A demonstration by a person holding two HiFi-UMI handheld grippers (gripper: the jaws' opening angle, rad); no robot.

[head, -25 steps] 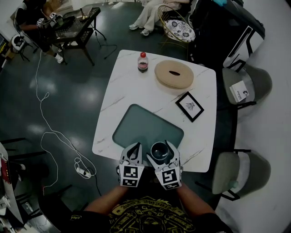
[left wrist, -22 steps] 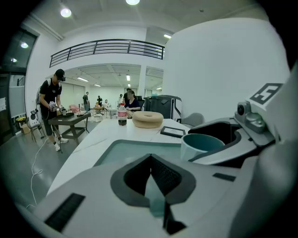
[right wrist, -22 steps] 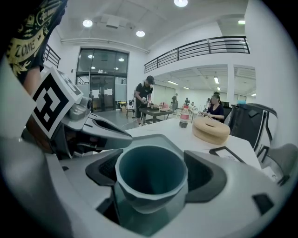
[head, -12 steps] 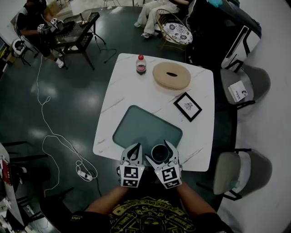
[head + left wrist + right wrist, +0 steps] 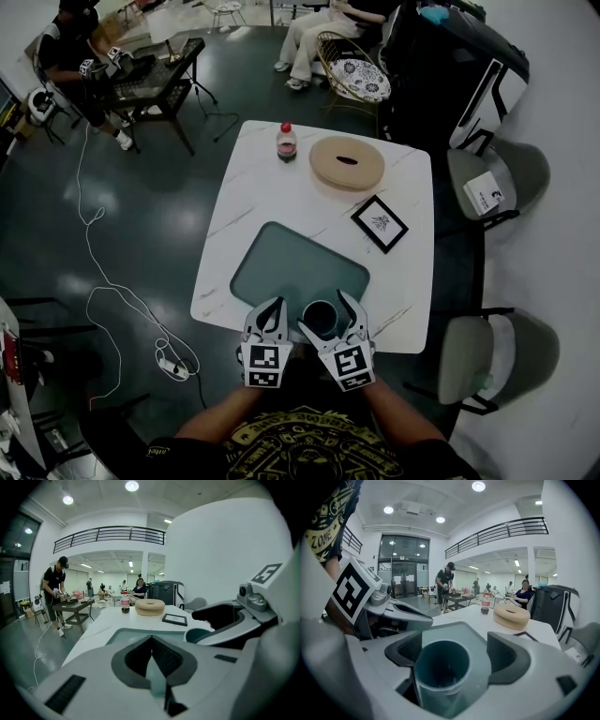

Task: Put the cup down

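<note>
The far half of the white counter (image 5: pixel 234 197) carries a red-capped bottle (image 5: pixel 286 142), a tan ring-shaped object (image 5: pixel 347 162) and a black picture frame (image 5: pixel 379 223). All three are well apart from the grey-green mat (image 5: pixel 281 262) nearer the person, and none stands in the grippers' way. A chair (image 5: pixel 497 173) stands at the counter's right side, and a white cable (image 5: pixel 103 291) trails over the dark floor. The cup (image 5: pixel 321 319) stands upright at the mat's near right edge, between the jaws of the right gripper (image 5: pixel 324 312). The head view gives only its rim from above. The right gripper view shows the jaws spread, having just been opening, with the cup close to the pad on that view's left and a clear gap to the other. The left gripper view shows the left gripper (image 5: pixel 270 311) with its jaws pressed together on nothing. Both grippers sit side by side at the counter's near edge, pointing away from the person and tilted a little downward.
</note>
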